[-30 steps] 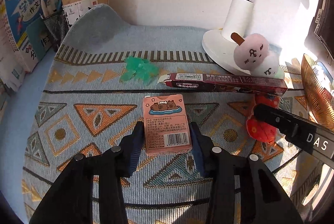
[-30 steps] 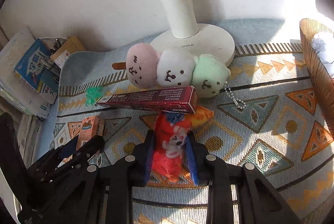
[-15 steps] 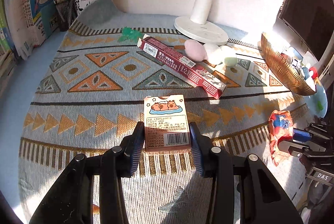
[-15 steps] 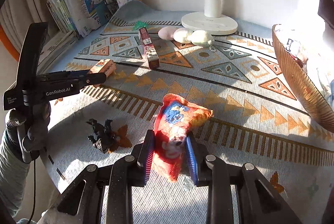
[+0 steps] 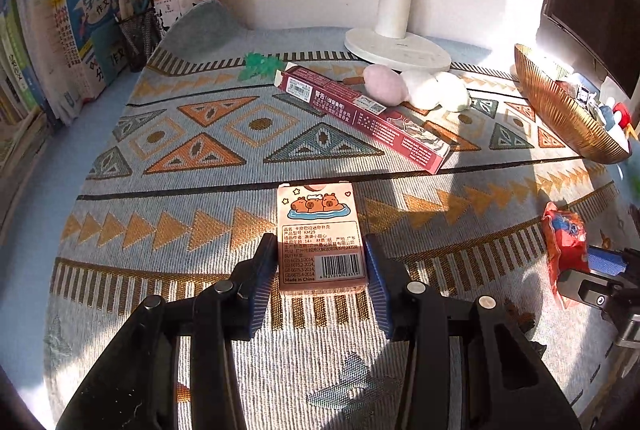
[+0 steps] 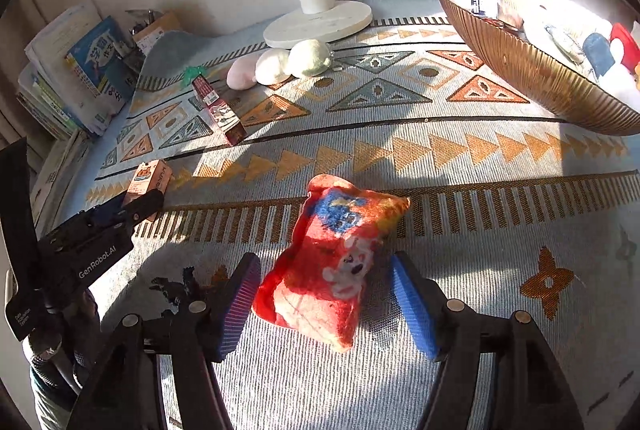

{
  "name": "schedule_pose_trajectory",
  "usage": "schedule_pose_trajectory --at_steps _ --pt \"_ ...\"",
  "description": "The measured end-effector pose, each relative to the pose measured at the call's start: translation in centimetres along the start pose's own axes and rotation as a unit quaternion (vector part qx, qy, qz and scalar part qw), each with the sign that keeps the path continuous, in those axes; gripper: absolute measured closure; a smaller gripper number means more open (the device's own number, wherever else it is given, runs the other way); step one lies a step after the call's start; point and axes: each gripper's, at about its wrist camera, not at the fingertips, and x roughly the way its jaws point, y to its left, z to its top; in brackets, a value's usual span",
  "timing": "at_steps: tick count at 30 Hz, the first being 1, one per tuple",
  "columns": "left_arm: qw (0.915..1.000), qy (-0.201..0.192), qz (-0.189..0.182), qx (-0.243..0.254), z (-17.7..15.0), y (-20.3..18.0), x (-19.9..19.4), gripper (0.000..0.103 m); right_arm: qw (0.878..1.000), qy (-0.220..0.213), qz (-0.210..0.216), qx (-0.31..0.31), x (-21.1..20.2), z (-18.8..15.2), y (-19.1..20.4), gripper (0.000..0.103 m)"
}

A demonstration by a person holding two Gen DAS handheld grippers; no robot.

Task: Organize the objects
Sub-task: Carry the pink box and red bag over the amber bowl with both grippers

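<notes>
Pink card box (image 5: 322, 242) is sitting clamped in the left gripper (image 5: 321, 280), low over the patterned surface (image 5: 200, 157). The right gripper (image 6: 323, 304) has just been opening; its jaws are standing clear of the red plush pouch (image 6: 334, 262) lying between them, the wicker basket (image 6: 532, 69) at two o'clock.

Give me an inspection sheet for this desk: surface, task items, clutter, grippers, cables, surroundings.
Surface: patterned woven mat.
Job's things: pink card box; red plush pouch; maroon carton; three-ball plush skewer.
Clutter: green toy; gold basket holding small items.
Grippers: left gripper shut on the card box; right gripper has just opened, pouch between its jaws, untouched.
Cables: nothing seen.
Surroundings: lamp base, books, pen cup.
</notes>
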Motion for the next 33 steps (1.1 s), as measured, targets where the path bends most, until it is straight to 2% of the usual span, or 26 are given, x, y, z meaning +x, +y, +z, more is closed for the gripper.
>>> schedule_pose_trajectory --at_steps 2,4,7,10,15,22,25,27,30,33 --pt "1.0 0.001 -0.005 -0.003 0.0 0.2 0.0 0.062 0.999 -0.021 -0.028 -0.001 0.3 0.1 0.4 0.048" --pt "0.9999 0.001 -0.009 -0.007 0.0 0.3 0.0 0.062 0.999 -0.042 -0.032 0.008 0.3 0.0 0.1 0.062" --pt "0.9998 0.0 -0.013 -0.011 0.0 0.4 0.0 0.062 0.998 -0.056 -0.026 0.009 0.1 -0.4 -0.2 0.069" --pt "0.9998 0.0 -0.013 -0.012 0.0 0.3 0.0 0.063 0.998 -0.058 -0.011 0.01 -0.1 -0.4 -0.4 0.071" --pt "0.9999 -0.001 0.002 -0.013 0.0 0.2 0.0 0.063 0.996 -0.073 0.039 0.029 -1.1 -0.6 -1.4 0.075" --pt "0.9999 -0.003 0.008 0.012 0.7 -0.7 -0.5 0.064 0.99 -0.128 0.048 0.025 -6.4 0.7 -3.6 0.075" --pt "0.9993 -0.025 -0.023 0.018 2.7 -2.5 -2.4 0.064 0.984 -0.17 0.048 0.027 -10.1 2.4 -5.6 0.075" --pt "0.9974 -0.045 -0.047 0.033 4.8 -4.5 -3.9 0.064 0.978 -0.205 0.028 0.028 -12.7 4.0 -7.1 0.075" --pt "0.9912 -0.071 -0.087 0.07 9.1 -8.8 -5.8 0.064 0.97 -0.24 -0.003 0.041 -15.6 7.0 -9.8 0.075" --pt "0.9833 -0.079 -0.128 0.102 13.3 -13.9 -5.9 0.064 0.963 -0.262 -0.035 0.06 -16.7 10.2 -12.8 0.075"
